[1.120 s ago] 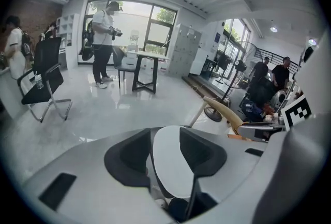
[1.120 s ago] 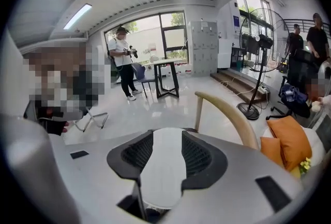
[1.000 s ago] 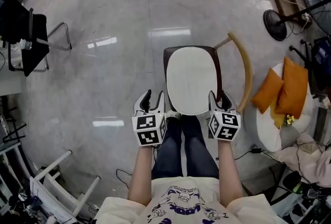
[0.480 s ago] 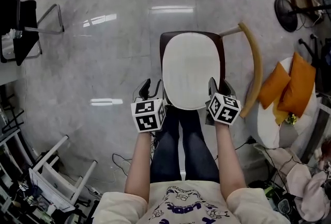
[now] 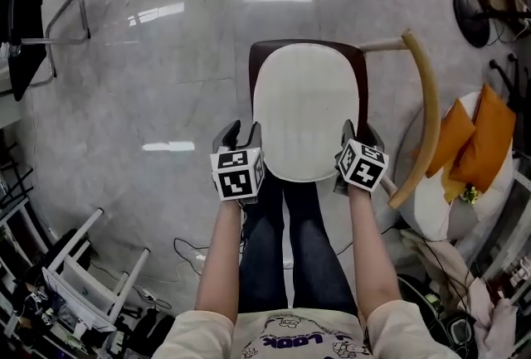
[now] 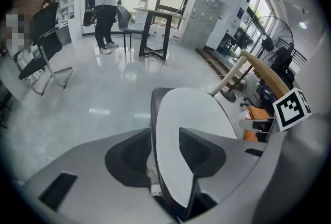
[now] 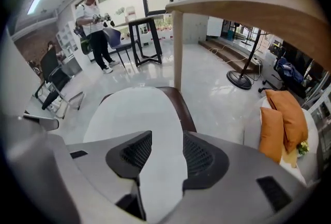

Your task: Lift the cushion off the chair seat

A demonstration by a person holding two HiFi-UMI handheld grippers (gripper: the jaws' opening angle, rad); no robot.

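**Both Grippers Released at the Cushion Edges**

The left gripper (image 5: pixel 241 134) holds its jaws spread and unclamped. The left edge of the white cushion (image 5: pixel 305 104) runs between them. The right gripper (image 5: pixel 358 133) has just been opening its jaws; they stand apart with the cushion's right edge between them. The cushion lies on the dark chair seat (image 5: pixel 363 67).

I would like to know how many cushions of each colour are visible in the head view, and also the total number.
white cushion: 1
orange cushions: 2
Total: 3
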